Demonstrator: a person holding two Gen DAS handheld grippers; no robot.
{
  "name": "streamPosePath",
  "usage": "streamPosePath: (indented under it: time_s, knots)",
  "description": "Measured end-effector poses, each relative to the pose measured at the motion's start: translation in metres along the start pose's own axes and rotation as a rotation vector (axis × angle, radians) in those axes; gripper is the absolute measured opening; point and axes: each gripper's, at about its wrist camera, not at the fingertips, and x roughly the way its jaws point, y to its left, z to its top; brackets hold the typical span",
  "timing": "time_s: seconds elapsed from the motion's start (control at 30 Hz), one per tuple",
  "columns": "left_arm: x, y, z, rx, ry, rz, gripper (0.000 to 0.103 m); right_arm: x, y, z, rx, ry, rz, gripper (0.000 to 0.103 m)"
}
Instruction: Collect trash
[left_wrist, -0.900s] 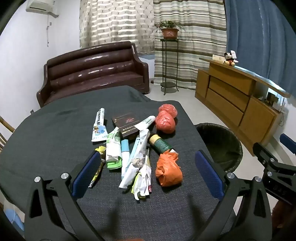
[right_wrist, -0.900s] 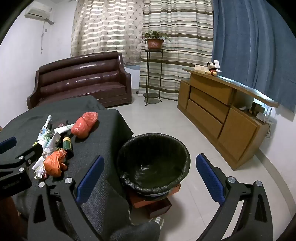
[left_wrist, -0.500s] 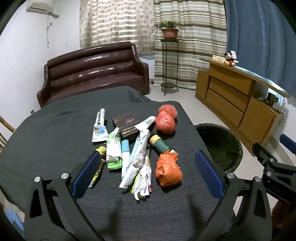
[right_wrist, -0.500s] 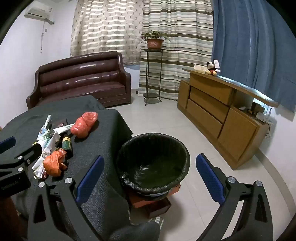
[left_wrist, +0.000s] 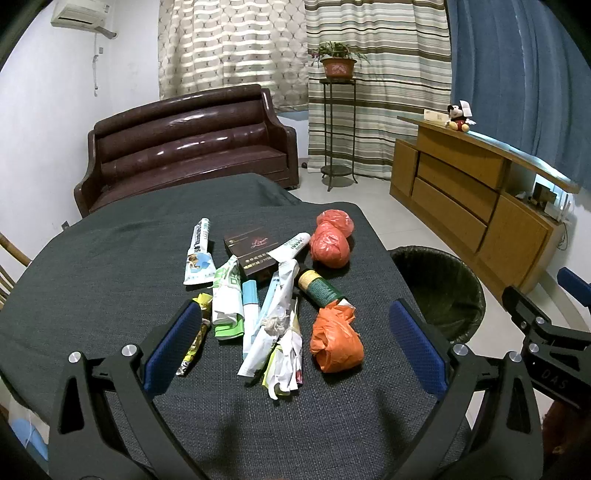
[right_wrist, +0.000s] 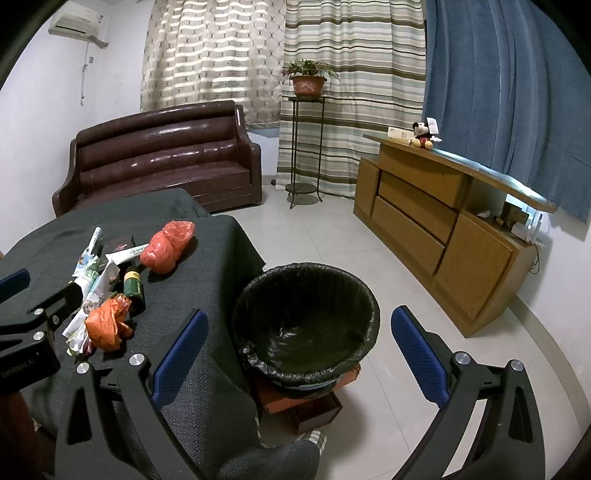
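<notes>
Your table (left_wrist: 92, 258), under a dark cloth, carries the trash in a loose pile at its middle. The bin (right_wrist: 306, 317), lined in black, stands on the floor just off the table's right edge. Nearest you on the pile's right lies an orange bag (left_wrist: 334, 341); two red bags (left_wrist: 330, 242) sit at the far right. A dark box (left_wrist: 251, 251) lies mid-pile. Your left gripper (left_wrist: 295, 347) hangs over the pile, jaws spread wide, holding nothing. Your right gripper (right_wrist: 299, 350) hangs above the bin, likewise released.
</notes>
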Motion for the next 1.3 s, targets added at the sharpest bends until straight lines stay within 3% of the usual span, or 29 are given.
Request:
streamPosePath:
  time_s: [1.3]
  knots:
    - [0.0009,-0.0015,-0.0014,0.002,0.001,0.003,0.099,0.0009,-0.0002,0.0007,-0.001,0.008,-0.001,0.097]
